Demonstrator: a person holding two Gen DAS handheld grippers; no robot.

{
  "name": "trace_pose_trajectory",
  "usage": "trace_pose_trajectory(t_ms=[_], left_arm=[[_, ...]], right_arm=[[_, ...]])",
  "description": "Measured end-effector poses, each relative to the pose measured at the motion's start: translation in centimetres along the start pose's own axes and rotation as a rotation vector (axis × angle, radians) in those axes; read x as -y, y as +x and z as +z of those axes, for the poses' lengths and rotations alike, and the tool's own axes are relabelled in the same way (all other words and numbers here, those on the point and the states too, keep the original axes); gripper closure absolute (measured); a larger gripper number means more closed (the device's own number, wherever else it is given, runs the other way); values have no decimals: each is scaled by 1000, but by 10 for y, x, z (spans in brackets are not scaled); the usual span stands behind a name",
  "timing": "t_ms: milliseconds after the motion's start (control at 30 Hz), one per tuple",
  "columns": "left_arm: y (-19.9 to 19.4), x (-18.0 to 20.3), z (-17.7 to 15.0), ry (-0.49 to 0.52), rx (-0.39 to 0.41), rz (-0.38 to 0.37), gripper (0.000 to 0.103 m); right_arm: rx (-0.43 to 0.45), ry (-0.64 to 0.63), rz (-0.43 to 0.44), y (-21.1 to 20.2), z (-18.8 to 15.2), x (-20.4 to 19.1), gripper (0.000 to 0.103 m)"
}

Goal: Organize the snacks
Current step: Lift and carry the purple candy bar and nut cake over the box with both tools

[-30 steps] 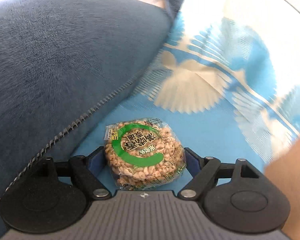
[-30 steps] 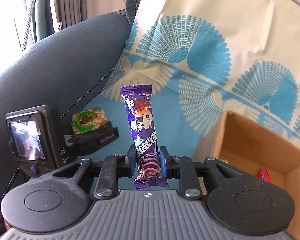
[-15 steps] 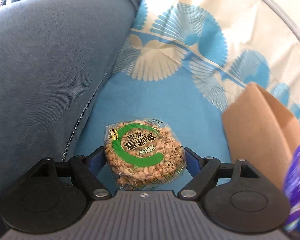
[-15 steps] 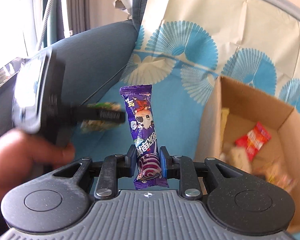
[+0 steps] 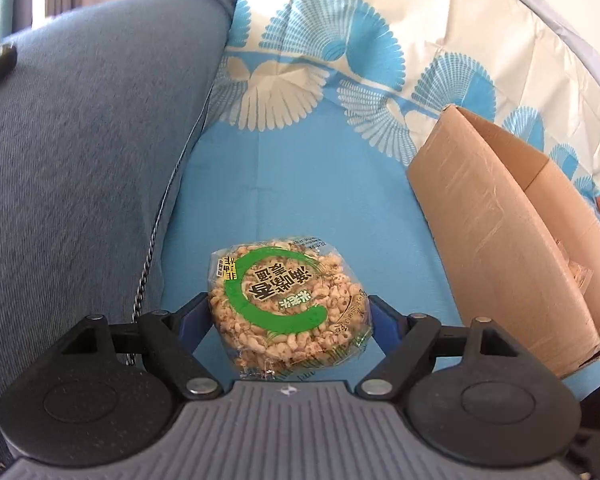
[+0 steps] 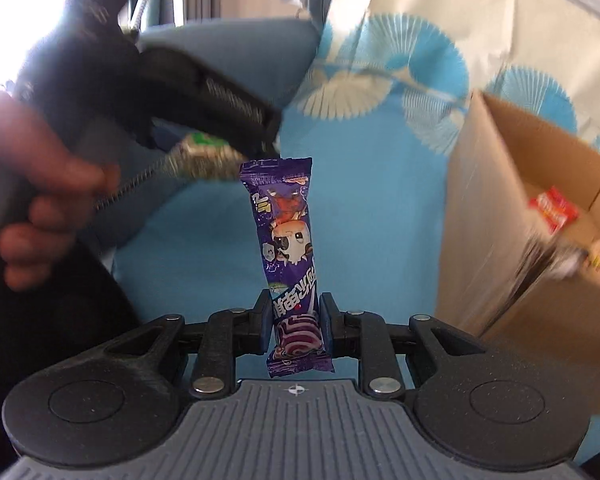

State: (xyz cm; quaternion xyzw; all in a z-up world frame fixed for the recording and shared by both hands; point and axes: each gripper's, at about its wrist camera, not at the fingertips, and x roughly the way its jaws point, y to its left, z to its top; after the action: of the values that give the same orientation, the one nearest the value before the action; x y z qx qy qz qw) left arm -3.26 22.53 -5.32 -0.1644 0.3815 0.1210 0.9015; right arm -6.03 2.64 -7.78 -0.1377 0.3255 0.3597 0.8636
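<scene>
On my left side, my hand (image 6: 40, 184) wraps the handle of the left gripper (image 5: 288, 312), which tilts downward over the blue patterned cloth (image 5: 300, 184) beside the grey-blue cushion (image 5: 80, 160). Its jaws sit wide but clamped on the round puffed-rice cake packet (image 5: 286, 302), pads pressed to both edges, the packet lifted clear of the cloth. In the middle, my right gripper (image 6: 296, 320) also angles down, nearly closed, pinching the lower end of the purple candy bar wrapper (image 6: 286, 248), which stands upright. To the right, the open cardboard box (image 6: 500, 200) rests on the cloth with a red snack packet (image 6: 552, 208) inside.
</scene>
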Motion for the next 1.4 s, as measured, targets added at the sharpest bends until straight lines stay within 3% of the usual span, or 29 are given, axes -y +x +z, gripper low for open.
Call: trace_pose_trajectory(t_ms=[233,333,700,1067,1333,1400], left_arm=[[18,-10,-2,-50,-200,-90,18],[25,-16,-4,-99,-259,-78,18],[33,-9,-6,-64,-307,4,16],[46,0,-2,-13,-328,35,8],[49,1,-2,-1,-326,49,7],[50,4,-1,5,-323,56,7]], right_arm=[[-57,40,8,13,-9,2,78],[-65,54,29,16,-10,3,78],[-63,116,55,26,-11,15,77],[-60,136,68,29,-9,18,65],[-56,127,52,29,-10,17,66],[-53,116,41,29,-11,17,73]])
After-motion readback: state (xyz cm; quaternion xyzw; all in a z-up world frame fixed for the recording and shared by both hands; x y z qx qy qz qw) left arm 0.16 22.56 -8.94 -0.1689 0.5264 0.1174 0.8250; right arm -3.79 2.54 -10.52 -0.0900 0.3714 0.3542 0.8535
